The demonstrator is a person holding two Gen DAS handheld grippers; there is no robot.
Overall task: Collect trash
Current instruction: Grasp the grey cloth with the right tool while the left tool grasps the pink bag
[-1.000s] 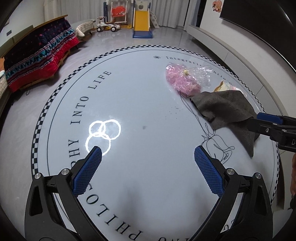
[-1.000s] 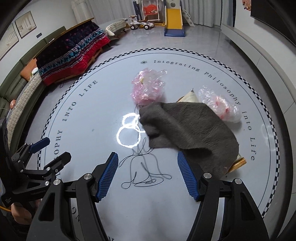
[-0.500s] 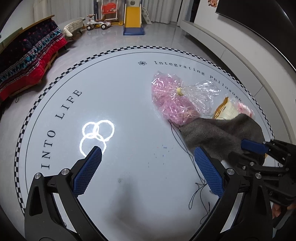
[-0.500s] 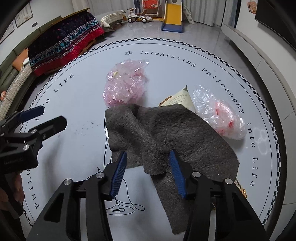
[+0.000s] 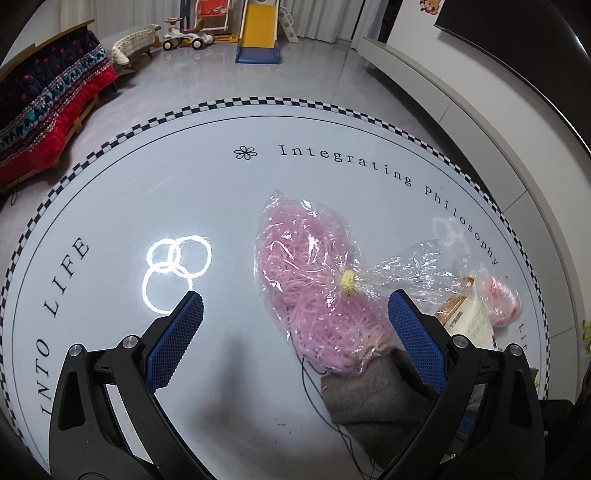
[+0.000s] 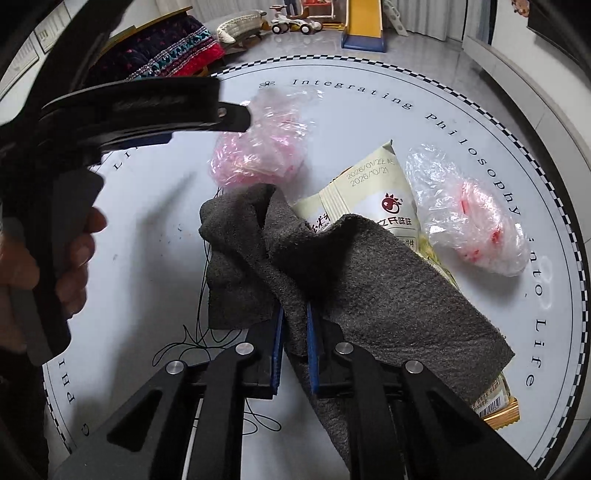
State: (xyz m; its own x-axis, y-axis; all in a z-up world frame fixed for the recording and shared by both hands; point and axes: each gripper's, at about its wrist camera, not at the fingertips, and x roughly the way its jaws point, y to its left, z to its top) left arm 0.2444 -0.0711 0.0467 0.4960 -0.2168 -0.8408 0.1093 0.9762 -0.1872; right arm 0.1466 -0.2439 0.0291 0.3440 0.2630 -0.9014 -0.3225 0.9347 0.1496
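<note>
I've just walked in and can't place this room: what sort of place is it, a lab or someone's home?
Most likely a family living room. A children's slide and ride-on toy car stand at the far end, a sofa with a patterned red blanket lines one wall, and litter lies on a round printed table.

We are in a home's living room: a yellow plastic toddler slide (image 5: 258, 35), a white ride-on toy car (image 5: 186, 37), and a red-and-navy patterned sofa throw (image 5: 48, 110) surround the round white printed table (image 5: 221, 192).
</note>
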